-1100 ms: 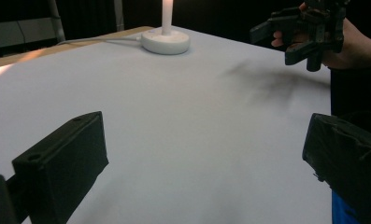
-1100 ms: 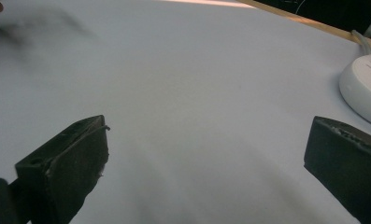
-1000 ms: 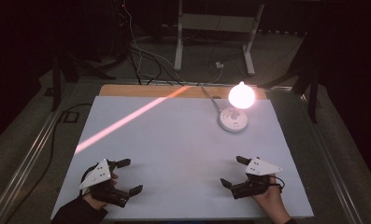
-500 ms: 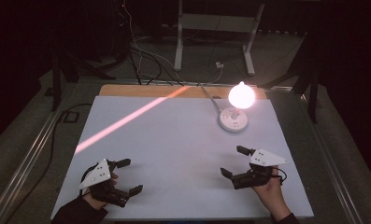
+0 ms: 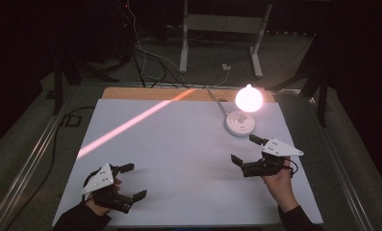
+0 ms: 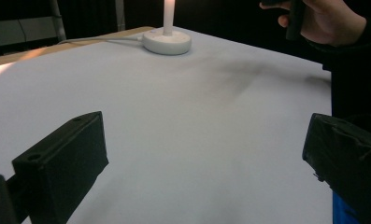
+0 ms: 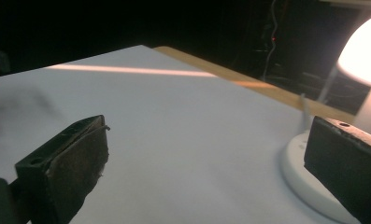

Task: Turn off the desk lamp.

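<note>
- High view puts the right gripper (image 5: 246,150) at about four o'clock on the white table (image 5: 179,144), jaws spread wide and holding nothing, tips aimed toward eleven o'clock.
- Right gripper view: both black jaws stand far apart over bare white surface, and the round white base (image 7: 309,182) of the lamp sits just beyond the jaw on that view's right.
- The lamp (image 5: 244,113) is the one object on the table. In the high view it stands near one o'clock from the right gripper, close but apart.
- Its long axis runs upright: flat base (image 5: 240,126) on the table, short stem, lit globe (image 5: 248,98) on top. A cable (image 5: 216,98) trails off its base toward eleven o'clock.
- My judgement: if the lamp is the target, the right hand is plainly the nearer one.
- The left gripper (image 5: 132,182) lies at about seven o'clock on the table, jaws also wide and empty, well apart from the lamp.
- Left gripper view shows the lamp base (image 6: 167,41) far ahead, near twelve o'clock.
</note>
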The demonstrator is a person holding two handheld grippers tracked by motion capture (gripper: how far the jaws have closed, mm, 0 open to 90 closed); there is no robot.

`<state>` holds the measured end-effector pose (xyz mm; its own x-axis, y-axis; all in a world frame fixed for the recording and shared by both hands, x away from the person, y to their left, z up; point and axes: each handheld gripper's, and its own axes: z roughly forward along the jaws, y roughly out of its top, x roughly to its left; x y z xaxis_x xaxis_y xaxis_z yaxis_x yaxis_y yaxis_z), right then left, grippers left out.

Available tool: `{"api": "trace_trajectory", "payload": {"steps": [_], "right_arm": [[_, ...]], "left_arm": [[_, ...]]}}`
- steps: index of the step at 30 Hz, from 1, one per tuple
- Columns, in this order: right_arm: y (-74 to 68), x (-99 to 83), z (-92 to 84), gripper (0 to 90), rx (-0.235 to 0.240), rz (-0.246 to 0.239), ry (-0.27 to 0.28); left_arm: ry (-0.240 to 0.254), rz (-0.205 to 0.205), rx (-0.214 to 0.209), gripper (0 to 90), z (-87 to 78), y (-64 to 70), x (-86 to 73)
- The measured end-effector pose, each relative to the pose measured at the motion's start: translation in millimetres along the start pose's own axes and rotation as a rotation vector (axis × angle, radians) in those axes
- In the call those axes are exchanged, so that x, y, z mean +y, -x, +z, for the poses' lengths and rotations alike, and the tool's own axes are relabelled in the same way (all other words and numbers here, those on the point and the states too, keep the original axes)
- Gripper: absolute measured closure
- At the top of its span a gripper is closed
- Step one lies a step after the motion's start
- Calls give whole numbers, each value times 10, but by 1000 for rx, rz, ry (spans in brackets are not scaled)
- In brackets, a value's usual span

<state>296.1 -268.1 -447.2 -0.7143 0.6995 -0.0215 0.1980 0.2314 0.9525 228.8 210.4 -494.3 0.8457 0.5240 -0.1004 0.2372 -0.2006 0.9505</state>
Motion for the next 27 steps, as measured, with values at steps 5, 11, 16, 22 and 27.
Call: {"api": "trace_trajectory", "payload": {"steps": [5, 11, 16, 22, 27], "right_arm": [[141, 63, 45, 0, -31, 21, 5], [253, 79, 82, 0, -31, 46, 15], [355, 76, 133, 0, -71, 42, 0], [479, 55, 217, 0, -122, 42, -1], [577, 34, 273, 0, -152, 60, -12]], "left_arm": [[2, 0, 1, 6, -4, -1, 0], [2, -2, 1, 6, -3, -2, -1], [1, -3, 2, 6, -4, -3, 0], [2, -4, 2, 6, -5, -1, 1], [1, -4, 1, 6, -6, 2, 1]]}}
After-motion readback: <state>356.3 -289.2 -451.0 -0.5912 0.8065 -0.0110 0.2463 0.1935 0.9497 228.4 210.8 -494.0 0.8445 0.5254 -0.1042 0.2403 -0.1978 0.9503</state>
